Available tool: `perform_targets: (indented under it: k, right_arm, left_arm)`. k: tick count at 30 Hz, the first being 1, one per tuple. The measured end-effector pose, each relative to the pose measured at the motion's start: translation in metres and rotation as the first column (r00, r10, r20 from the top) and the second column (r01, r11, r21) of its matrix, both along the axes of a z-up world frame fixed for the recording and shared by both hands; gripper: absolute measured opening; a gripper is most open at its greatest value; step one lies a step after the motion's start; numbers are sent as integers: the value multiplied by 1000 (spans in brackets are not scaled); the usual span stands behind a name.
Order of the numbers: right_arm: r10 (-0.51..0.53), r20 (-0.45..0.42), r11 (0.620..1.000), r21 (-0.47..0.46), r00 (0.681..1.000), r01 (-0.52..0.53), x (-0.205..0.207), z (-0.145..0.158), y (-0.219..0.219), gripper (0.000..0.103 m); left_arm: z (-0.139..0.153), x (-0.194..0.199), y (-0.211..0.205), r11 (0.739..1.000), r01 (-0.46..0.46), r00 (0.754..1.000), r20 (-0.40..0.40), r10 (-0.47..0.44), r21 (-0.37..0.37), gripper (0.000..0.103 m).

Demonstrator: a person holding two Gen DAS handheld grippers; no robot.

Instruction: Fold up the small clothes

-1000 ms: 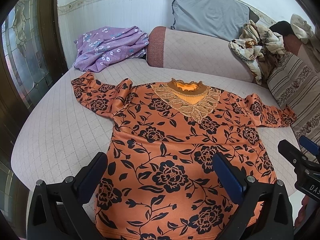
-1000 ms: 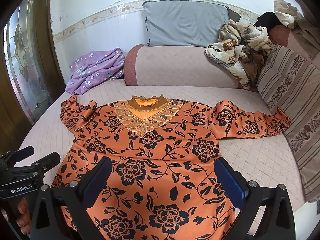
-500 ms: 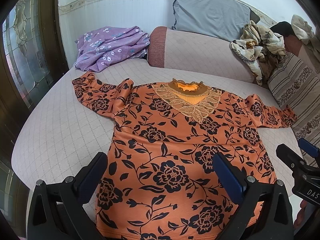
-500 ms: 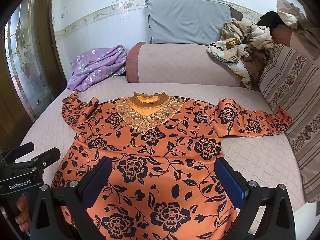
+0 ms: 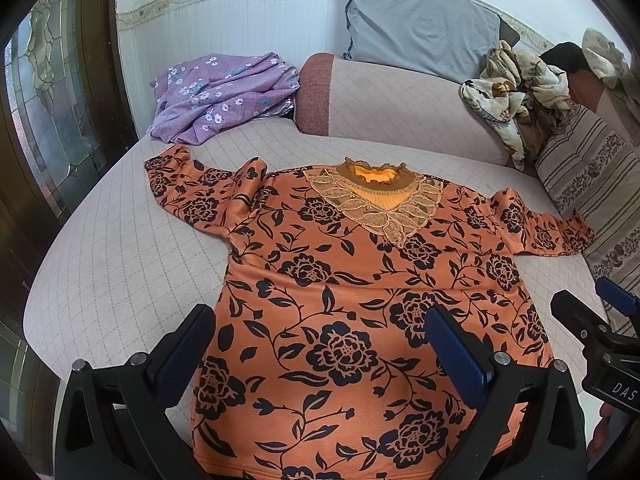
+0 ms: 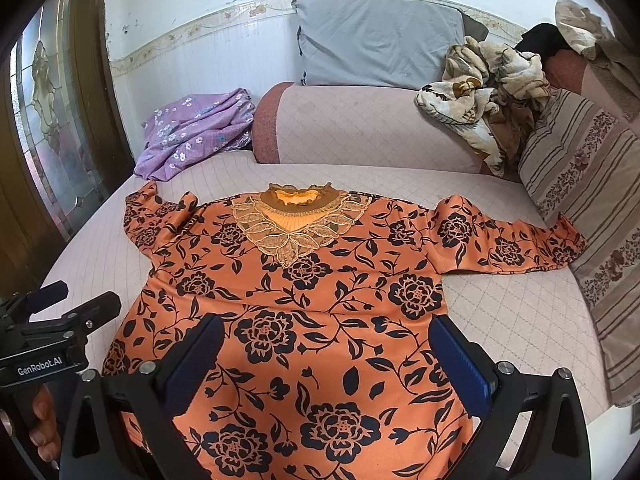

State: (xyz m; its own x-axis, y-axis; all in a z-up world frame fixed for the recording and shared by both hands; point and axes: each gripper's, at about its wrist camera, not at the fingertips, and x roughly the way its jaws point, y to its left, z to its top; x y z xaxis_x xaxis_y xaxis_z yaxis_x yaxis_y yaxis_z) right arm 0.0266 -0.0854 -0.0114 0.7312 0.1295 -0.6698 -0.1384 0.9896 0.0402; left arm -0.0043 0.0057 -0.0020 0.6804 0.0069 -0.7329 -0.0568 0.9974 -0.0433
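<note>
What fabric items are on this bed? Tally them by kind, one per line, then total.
Spread-out garments: 1, the orange floral top
Crumpled cloth heaps: 2, the purple floral cloth and the cream patterned cloth
Pillows and cushions: 3, the grey pillow, pink bolster, striped cushion
Total: 6

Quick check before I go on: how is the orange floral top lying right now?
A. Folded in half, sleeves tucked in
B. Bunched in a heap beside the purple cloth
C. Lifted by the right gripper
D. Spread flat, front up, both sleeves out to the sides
D. The orange floral top lies flat on the quilted bed cover, lace collar up, one sleeve out each way; the left gripper and the right gripper are both open above it.
</note>
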Motion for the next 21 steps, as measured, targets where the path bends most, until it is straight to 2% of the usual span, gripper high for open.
perform_targets:
  k: [21]
  right_arm:
    - [13, -7, 1000, -4, 1000, -13, 2, 0, 4, 103]
  left_arm:
    - [2, 2, 0, 1000, 1, 1000, -1, -1, -1, 103]
